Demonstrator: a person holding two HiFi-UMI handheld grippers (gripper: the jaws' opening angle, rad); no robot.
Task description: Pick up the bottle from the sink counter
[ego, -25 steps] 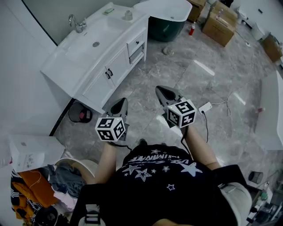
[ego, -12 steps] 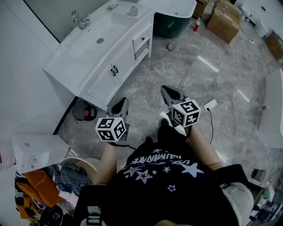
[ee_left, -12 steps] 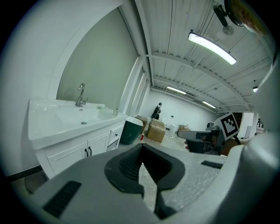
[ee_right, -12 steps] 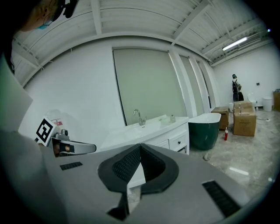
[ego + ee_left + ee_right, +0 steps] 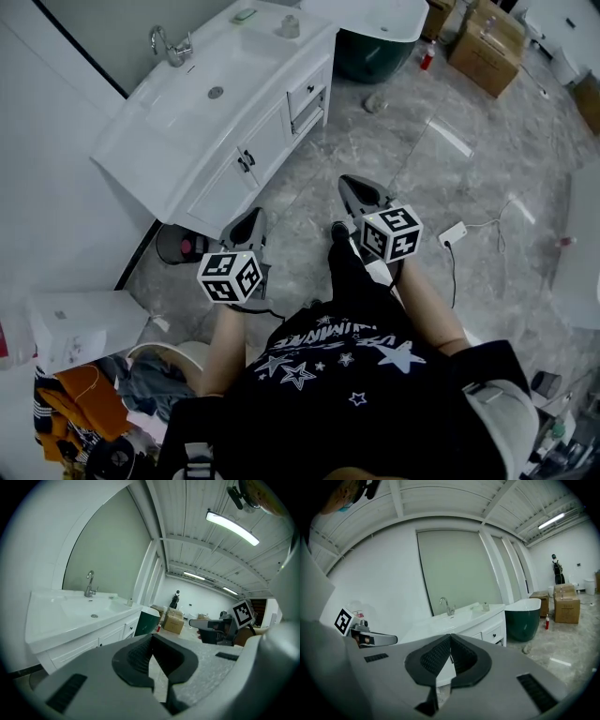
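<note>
Evidently the approach is the step in hand: the left hand-held gripper (image 5: 246, 225) and right hand-held gripper (image 5: 357, 191) are both closed and empty, well apart from the small pale bottle (image 5: 290, 26). It stands at the far end of the glossy white worktop (image 5: 131, 141), beyond the chrome tap (image 5: 172, 45). Next, one gripper must get close, open and straddle its squat, rounded body.

Green tub (image 5: 371, 62) beside cardboard boxes (image 5: 484, 49); red can, perhaps spray (image 5: 427, 58), on floor between.
</note>
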